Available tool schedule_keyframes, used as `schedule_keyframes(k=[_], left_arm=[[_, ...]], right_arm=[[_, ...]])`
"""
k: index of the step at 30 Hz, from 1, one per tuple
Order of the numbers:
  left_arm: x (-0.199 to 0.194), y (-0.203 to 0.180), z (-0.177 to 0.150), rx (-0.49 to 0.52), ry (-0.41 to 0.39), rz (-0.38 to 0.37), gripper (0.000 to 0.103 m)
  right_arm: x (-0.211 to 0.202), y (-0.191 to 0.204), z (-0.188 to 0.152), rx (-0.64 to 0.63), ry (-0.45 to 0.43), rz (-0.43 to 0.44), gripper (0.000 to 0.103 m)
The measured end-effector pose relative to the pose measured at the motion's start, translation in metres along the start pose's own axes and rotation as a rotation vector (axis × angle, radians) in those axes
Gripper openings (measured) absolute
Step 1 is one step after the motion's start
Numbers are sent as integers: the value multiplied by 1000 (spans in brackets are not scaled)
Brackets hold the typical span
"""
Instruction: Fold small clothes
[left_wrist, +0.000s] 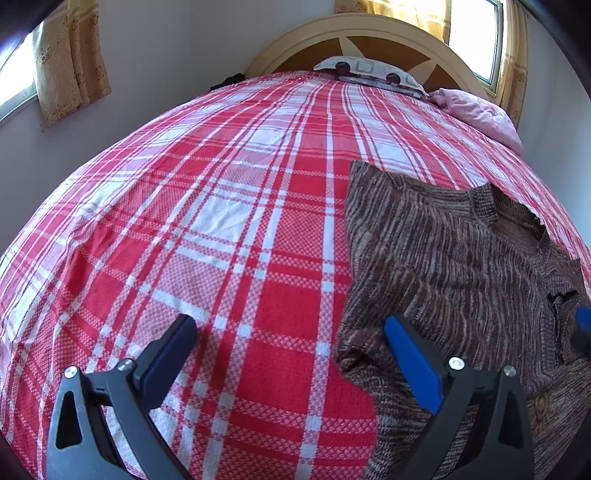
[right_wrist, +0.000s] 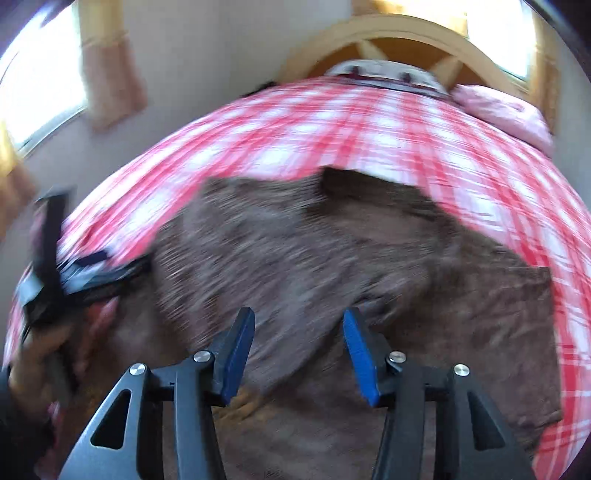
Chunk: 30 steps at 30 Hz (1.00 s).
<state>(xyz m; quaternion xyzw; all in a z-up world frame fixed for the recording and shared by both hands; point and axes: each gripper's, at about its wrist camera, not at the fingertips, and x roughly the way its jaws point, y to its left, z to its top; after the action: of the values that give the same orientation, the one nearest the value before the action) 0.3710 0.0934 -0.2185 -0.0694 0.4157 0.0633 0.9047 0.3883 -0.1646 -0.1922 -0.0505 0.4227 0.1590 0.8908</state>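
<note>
Red-and-white plaid bedspread (left_wrist: 221, 229) fills my view, headboard (left_wrist: 369, 33) at 12 o'clock. My left gripper (left_wrist: 291, 343) hangs spread wide over the bedspread; the brown knit garment (left_wrist: 443, 258) lies at 3 o'clock, under its right finger. My right gripper (right_wrist: 299, 332) stands parted, empty, above that garment (right_wrist: 295, 251) through heavy blur.
</note>
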Motion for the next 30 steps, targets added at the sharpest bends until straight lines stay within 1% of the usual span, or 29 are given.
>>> schedule_keyframes(k=[2,4,5,6,7,8,10,11,13,14,16,17,18,20,21,22,23,26,28,30], left_arm=[[0,0,0,-1,0,-1,103],[0,0,0,-1,0,-2,103],[0,0,0,-1,1,-2,103],[0,0,0,-1,1,-2,103],[0,0,0,-1,0,-2,103],[0,0,0,-2,-1,-2,103],[0,0,0,-3,0,-1,103],[0,0,0,-2,-1,0,103],[0,0,0,-2,-3,1,103],[-1,0,0,-1,-3,4,103],[-1,0,0,2,-5,10,103],[-1,-1,-1,3,-6,11,103],[-1,-1,-1,3,-6,11,103],[-1,-1,-1,1,-4,9,103],[0,-1,-1,-1,-3,6,103],[0,0,-1,-4,-1,1,103],[-1,0,-1,-6,-1,-1,103],[0,0,-1,-6,-1,-1,103],[0,0,-1,-6,0,-1,103],[0,-1,-1,-4,1,1,103]], right_arm=[[5,22,-12,-71,26,43,51],[15,35,-21,-114,62,52,51],[20,33,-26,-102,89,67,51],[22,32,-29,-86,97,87,51],[18,29,-31,-75,75,97,51],[10,26,-32,-66,48,89,51],[-6,12,-30,-14,-21,72,51],[-15,0,-27,34,-60,60,51],[-25,-27,-20,134,-102,2,51],[-24,-39,-17,174,-98,-16,51],[-8,-59,-9,212,-51,-23,51],[3,-63,-5,215,-34,1,51],[14,-65,0,206,-15,40,51],[41,-62,4,179,57,119,51],[46,-60,4,179,57,114,52],[45,-56,3,169,43,104,55],[44,-52,3,158,44,99,56],[23,-39,-2,126,23,109,56],[13,-26,-9,81,12,95,56],[16,-21,-17,50,52,65,56]])
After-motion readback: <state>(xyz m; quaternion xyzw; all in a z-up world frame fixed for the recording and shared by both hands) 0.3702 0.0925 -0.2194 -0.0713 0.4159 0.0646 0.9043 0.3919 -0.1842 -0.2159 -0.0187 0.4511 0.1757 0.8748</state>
